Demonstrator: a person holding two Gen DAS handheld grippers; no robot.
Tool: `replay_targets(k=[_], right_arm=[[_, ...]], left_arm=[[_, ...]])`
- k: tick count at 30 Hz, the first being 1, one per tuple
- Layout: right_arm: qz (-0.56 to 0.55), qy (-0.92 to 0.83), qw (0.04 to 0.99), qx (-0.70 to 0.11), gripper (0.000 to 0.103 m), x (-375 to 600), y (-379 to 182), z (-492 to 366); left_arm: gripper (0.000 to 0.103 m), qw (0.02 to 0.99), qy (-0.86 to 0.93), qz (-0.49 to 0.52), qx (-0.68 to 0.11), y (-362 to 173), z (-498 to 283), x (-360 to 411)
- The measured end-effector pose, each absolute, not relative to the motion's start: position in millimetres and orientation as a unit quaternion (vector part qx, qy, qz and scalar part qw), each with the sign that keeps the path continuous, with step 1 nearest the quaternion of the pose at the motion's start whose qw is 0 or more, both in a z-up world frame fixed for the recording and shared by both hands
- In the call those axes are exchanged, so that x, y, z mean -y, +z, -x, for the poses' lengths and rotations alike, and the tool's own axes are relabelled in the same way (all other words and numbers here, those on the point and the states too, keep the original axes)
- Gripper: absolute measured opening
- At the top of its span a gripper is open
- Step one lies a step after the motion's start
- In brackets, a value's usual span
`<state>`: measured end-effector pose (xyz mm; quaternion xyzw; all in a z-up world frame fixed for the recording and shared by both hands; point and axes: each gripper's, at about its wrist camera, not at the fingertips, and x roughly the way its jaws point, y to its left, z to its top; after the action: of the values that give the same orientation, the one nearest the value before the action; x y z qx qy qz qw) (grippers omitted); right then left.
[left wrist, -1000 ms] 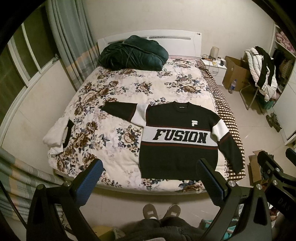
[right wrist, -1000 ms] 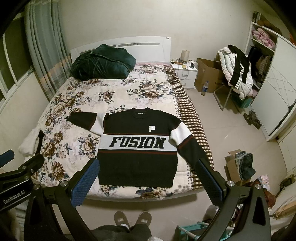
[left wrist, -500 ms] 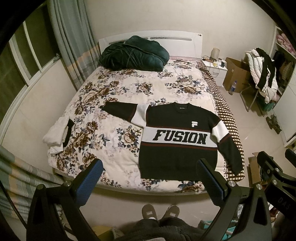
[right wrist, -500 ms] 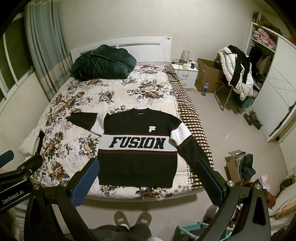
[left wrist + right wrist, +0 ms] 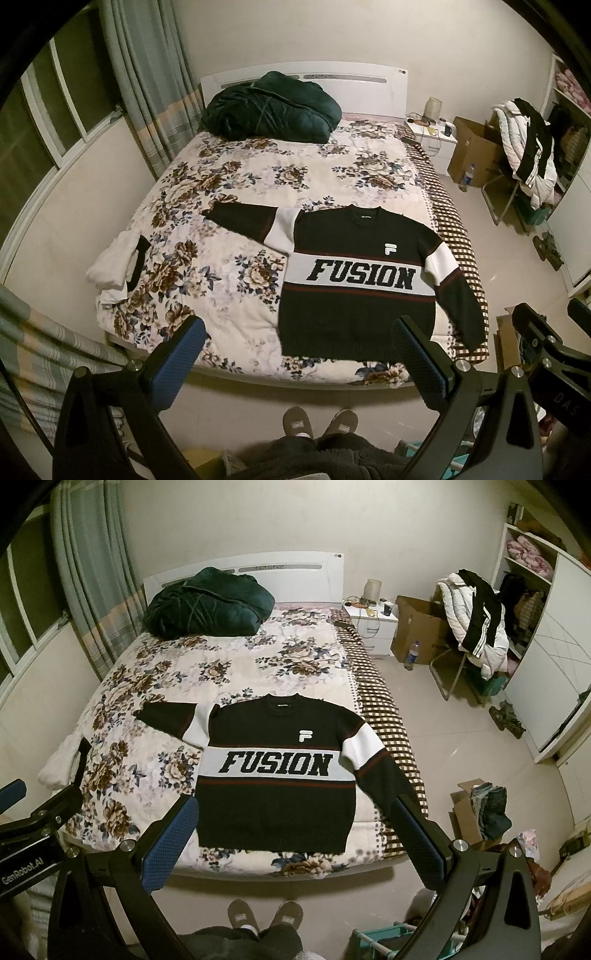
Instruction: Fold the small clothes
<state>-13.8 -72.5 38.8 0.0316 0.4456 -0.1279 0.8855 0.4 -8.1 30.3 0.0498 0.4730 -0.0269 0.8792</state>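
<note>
A black sweater with a white "FUSION" band lies flat, front up, at the near right of the floral bed. Its left sleeve stretches out to the left and its right sleeve hangs toward the bed's right edge. It also shows in the right wrist view. My left gripper is open and empty, held high before the foot of the bed. My right gripper is also open and empty, likewise well short of the sweater.
A white garment with black trim lies at the bed's left edge. A dark green quilt sits by the headboard. A nightstand, cardboard box and a chair piled with clothes stand at the right. My slippered feet are below.
Both grippers have drifted slightly; the view of the bed shifted a little. The sweater has not moved and both grippers stay open.
</note>
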Motion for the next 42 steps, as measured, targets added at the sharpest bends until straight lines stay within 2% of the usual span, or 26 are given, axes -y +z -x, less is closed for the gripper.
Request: replay_targets(k=[9,13,16,22,29,35,42], right_arm=[[-0.046,-0.131,0.884,-0.447,0.103,67,31,2],[-0.087,-0.143,0.875,-0.454,0.103,68,10,-11],[-0.146,-0.170,0.856,-0.465,0.103,90,-25,-24],[-0.267,-0.260,0.797,-0.475,0.103,156,-125,-30],[-0.420,-0.326,0.708,-0.465,0.103,287,-285,-13],[-0.546,-0.373,0.643,-0.387,0.103,399,-432,-7],[-0.661,-0.415,0.563,-0.272,0.103,476,-561,1]], left_arm=[[0.103,0.886,-0.025,-0.052,-0.461,29,-3,6],[0.103,0.897,-0.016,-0.064,-0.436,20,-28,8],[0.103,0.897,-0.018,-0.079,-0.435,-12,-57,13],[0.103,0.869,-0.055,-0.099,-0.481,-93,-113,44],[0.103,0.828,-0.056,-0.143,-0.540,-198,-166,110],[0.103,0.802,-0.042,-0.193,-0.564,-289,-201,172],[0.103,0.753,-0.048,-0.192,-0.627,-416,-239,228]])
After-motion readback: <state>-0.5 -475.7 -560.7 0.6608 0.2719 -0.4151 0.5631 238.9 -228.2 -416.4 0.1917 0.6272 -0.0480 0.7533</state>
